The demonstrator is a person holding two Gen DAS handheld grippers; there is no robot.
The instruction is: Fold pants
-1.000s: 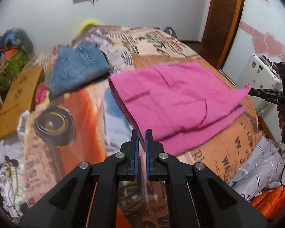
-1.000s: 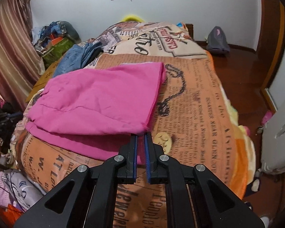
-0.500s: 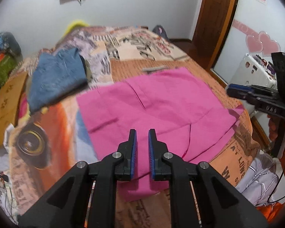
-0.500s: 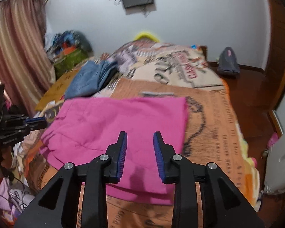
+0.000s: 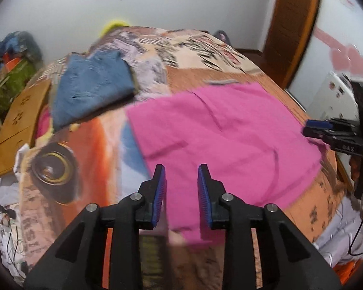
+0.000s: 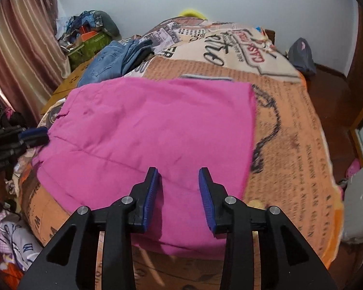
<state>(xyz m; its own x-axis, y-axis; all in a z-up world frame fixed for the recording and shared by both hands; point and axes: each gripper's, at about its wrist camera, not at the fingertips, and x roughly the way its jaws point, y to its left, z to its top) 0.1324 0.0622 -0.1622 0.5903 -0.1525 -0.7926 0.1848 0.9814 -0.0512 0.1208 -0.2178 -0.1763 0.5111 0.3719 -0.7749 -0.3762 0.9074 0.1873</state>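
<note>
Pink pants (image 5: 220, 135) (image 6: 157, 130) lie folded flat on the patterned bedspread (image 5: 67, 169) (image 6: 295, 145). My left gripper (image 5: 181, 183) hovers over their near left part, its jaws opening, with nothing pressed between the blue pads. My right gripper (image 6: 179, 186) hovers over the near right part, jaws also opening and empty. Each gripper shows in the other's view: the right one (image 5: 326, 133) at the pants' right edge, the left one (image 6: 34, 136) at their left edge.
Folded blue jeans (image 5: 92, 82) (image 6: 113, 58) lie farther back on the bed. A wooden board (image 5: 19, 120) leans at the bed's left side, with a clutter pile (image 6: 89, 31) beyond. A white appliance (image 5: 336, 96) and a wooden door (image 5: 292, 29) stand to the right.
Both grippers let go of the pants' near edge and their jaws spread apart. The raised pink fold has dropped and now lies flat. Both grippers have moved in over the cloth.
</note>
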